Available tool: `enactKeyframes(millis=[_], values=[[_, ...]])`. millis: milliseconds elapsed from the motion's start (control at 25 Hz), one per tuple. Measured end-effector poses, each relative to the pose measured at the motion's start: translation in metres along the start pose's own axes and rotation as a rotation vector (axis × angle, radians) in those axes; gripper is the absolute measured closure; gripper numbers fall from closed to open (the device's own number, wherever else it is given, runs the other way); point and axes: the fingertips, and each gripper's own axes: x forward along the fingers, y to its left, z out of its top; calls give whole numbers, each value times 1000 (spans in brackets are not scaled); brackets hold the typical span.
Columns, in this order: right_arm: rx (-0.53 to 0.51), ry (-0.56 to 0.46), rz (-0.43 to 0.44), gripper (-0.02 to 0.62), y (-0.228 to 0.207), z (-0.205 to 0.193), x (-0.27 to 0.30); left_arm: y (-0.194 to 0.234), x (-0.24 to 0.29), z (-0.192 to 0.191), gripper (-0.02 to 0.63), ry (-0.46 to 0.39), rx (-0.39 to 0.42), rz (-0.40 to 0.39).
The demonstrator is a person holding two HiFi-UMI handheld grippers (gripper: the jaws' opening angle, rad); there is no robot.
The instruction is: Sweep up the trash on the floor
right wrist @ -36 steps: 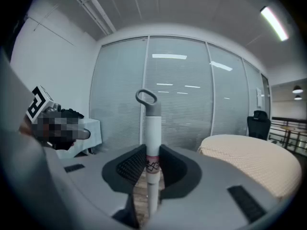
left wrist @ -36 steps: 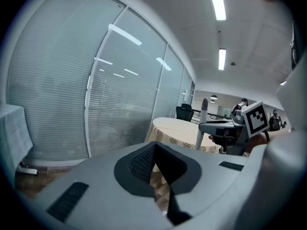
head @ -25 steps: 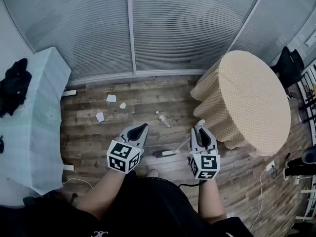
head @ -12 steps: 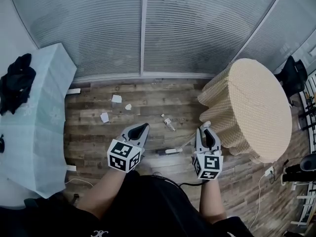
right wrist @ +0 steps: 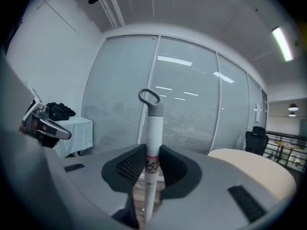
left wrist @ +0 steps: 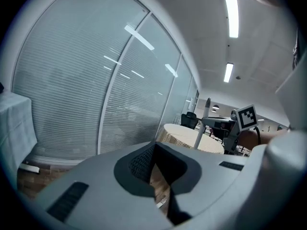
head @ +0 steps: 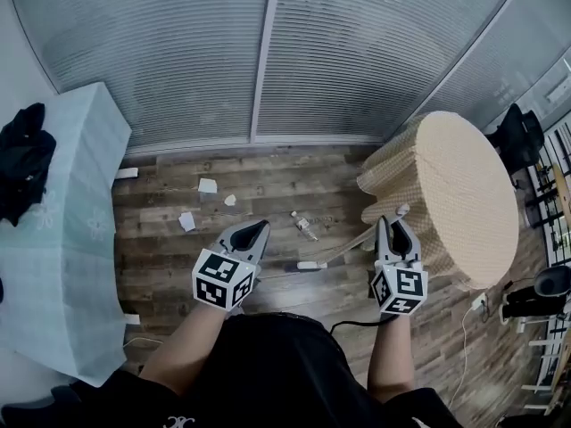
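Several bits of trash lie on the wooden floor: a paper scrap (head: 207, 185), a smaller scrap (head: 230, 200), another piece (head: 186, 221) and a small bottle (head: 303, 225). My right gripper (head: 397, 232) is shut on a white broom handle (right wrist: 153, 128) with a grey loop on top. The pole slants down to a pale foot (head: 308, 265) on the floor. My left gripper (head: 247, 237) hangs above the floor near the scraps, jaws together with nothing between them. The left gripper view shows the left gripper (left wrist: 154, 147) and the marker cube (left wrist: 247, 116) on the right one.
A round table with a beige cloth (head: 464, 194) stands close beside the right gripper. A table with a pale blue cloth (head: 62, 239) carries a black garment (head: 22, 163) at the left. Behind runs a glass wall with blinds (head: 268, 61). Cables (head: 468, 315) trail at the lower right.
My right gripper has moved right, closer to the round table, with the handle still in it. The broom's foot shifted right too. The left gripper has hardly moved.
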Motion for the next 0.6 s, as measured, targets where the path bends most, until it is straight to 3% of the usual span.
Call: enactKeyframes(millis=[160,400,600], values=[[-17,1,-31,497,4,15,12,33,-7,3,611,-6,-15,0],[-94,25,14,495,15,16,46,61,2,0,611,1,-52,28],[-169,46,56,492,-5,-2,85,74,30,1,610,23,-59,80]])
